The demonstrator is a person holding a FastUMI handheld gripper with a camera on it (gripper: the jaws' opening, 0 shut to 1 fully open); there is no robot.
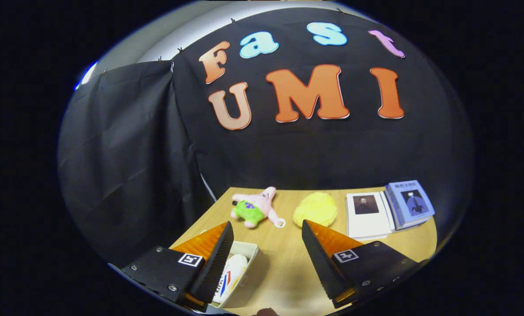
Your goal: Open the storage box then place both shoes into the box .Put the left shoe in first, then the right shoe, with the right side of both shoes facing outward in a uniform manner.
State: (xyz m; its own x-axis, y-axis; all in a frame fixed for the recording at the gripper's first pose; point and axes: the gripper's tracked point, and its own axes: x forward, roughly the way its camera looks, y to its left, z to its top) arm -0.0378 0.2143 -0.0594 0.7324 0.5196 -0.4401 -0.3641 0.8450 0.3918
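My gripper (pixel 267 228) is open, held above the wooden table (pixel 283 267) with nothing between its fingers. Under the left finger (pixel 215 259) stands the cream storage box (pixel 248 274), open at the top. A white shoe (pixel 231 276) with red and blue stripes lies inside it, partly hidden by that finger. The right finger (pixel 321 259) hangs over bare table.
Beyond the fingers lie a pink star-shaped plush toy (pixel 257 206) and a yellow fluffy object (pixel 315 209). Further right are a white book (pixel 366 214) and a blue book (pixel 410 202). The black cloth wall closes the back and left side.
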